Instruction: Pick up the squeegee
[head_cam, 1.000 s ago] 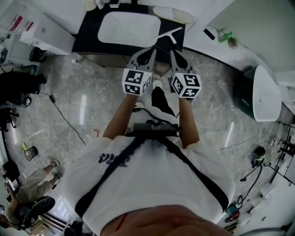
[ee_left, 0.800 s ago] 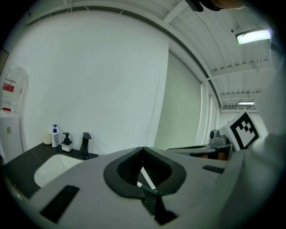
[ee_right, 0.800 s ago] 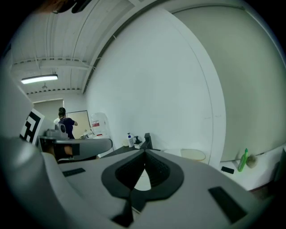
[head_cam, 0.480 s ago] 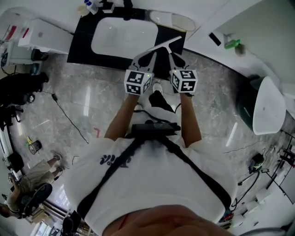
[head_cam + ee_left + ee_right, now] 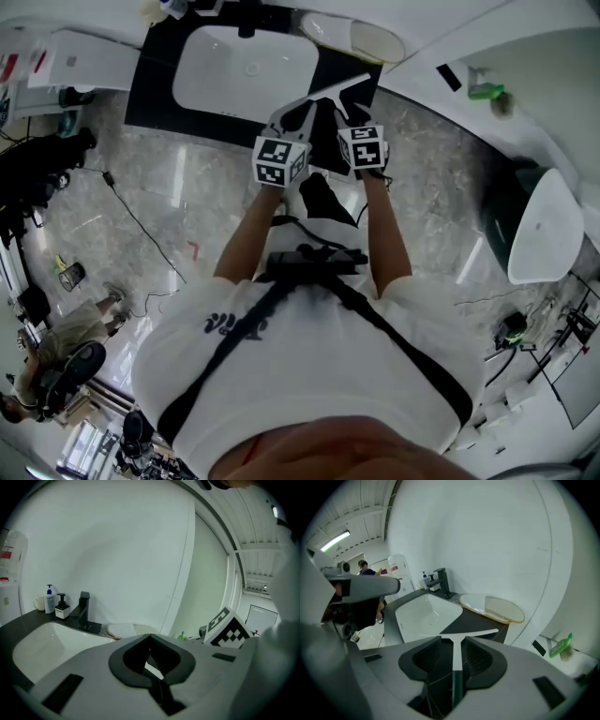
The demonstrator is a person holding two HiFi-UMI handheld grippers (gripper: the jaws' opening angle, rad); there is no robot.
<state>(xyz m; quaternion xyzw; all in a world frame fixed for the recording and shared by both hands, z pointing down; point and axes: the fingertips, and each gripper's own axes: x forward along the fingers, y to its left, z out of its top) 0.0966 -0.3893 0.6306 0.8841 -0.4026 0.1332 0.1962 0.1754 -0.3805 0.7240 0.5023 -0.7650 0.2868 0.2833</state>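
Observation:
A white T-shaped squeegee [image 5: 344,88] lies on the black counter [image 5: 150,89], just right of the white sink [image 5: 246,64]. In the right gripper view its blade [image 5: 459,633] runs crosswise just past the fingertips. Its handle runs back between the jaws. My right gripper [image 5: 454,644] is opening, with a gap on each side of the handle and the pads not pressing on it. In the head view the right gripper [image 5: 340,106] hangs over the squeegee. Beside it on the left, my left gripper [image 5: 149,635] is shut, tips touching, holding nothing.
A black faucet [image 5: 442,583] and soap bottles [image 5: 49,599] stand behind the sink. An oval tray [image 5: 492,607] lies at the counter's far right. A green bottle [image 5: 485,91] sits on a white ledge. A dark bin [image 5: 511,202] and a seated person [image 5: 66,337] are on the marble floor.
Both grippers have moved forward and down toward the counter. The right one now sits over the squeegee's handle, with the left close beside it.

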